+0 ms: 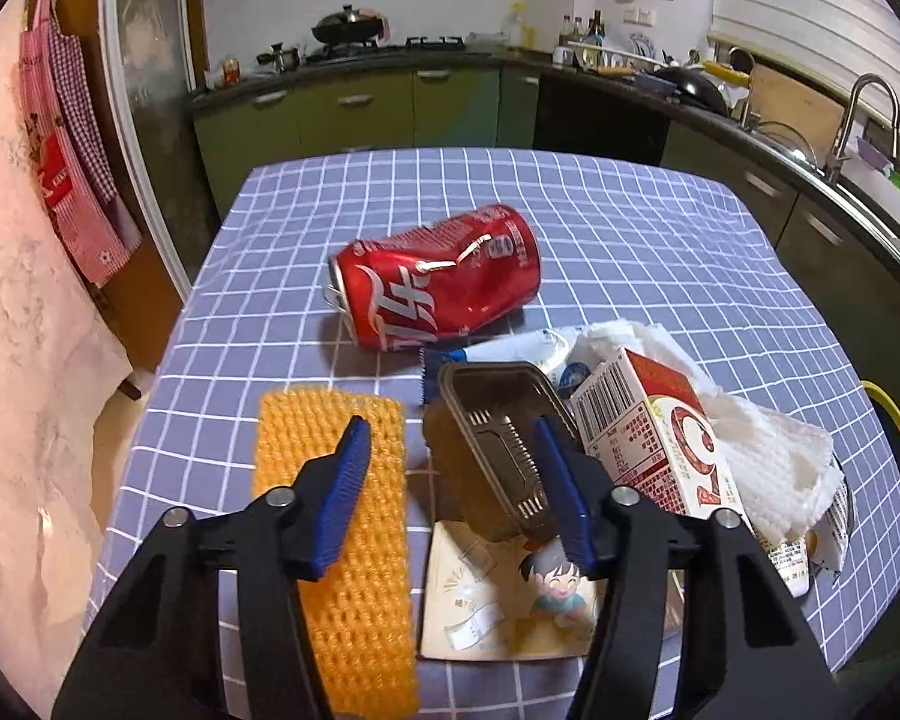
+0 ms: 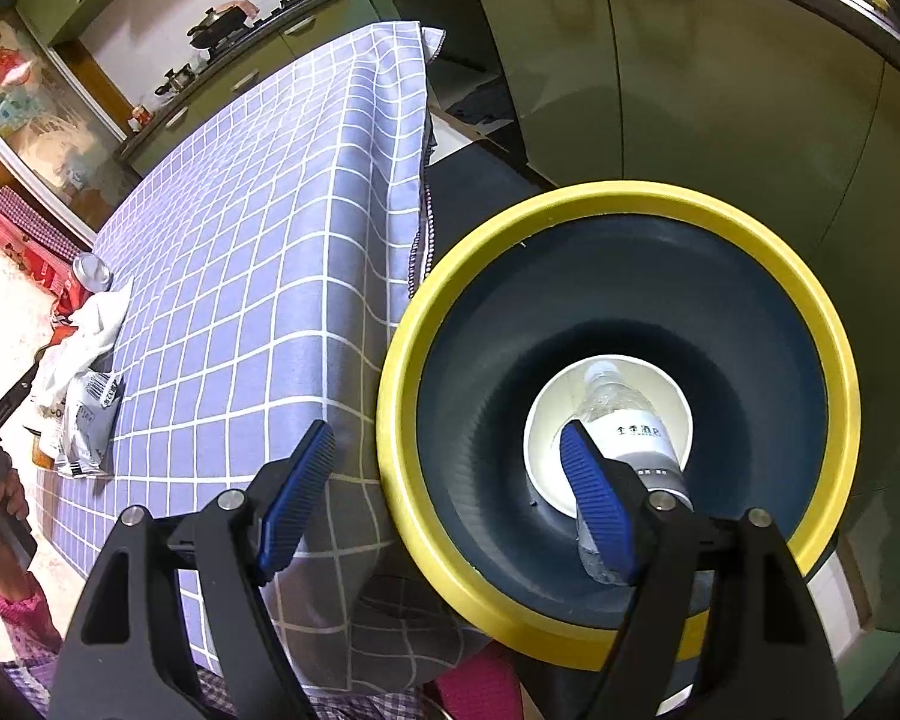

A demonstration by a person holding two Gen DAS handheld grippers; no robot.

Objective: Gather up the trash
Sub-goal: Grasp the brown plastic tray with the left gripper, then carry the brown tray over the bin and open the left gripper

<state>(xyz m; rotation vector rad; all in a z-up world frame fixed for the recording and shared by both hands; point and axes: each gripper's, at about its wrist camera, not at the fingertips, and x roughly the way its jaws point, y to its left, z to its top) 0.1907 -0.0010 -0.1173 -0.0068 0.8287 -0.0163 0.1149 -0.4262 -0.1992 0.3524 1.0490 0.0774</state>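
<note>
Lilac white-grid tablecloth (image 1: 600, 210) covered table, yellow-rimmed dark round bin (image 2: 618, 204) beside its right edge holding clear plastic bottle (image 2: 630, 426), dented red drink can (image 1: 444, 282) lying far-centre, left gripper (image 1: 450, 480) parted over brown plastic tray (image 1: 498, 438), nothing pinched, right gripper (image 2: 450, 480) spread empty above bin rim.

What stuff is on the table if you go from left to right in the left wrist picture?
Orange knitted cloth → red squashed can → brown plastic tray → red-and-white carton → white paper towel.
</note>
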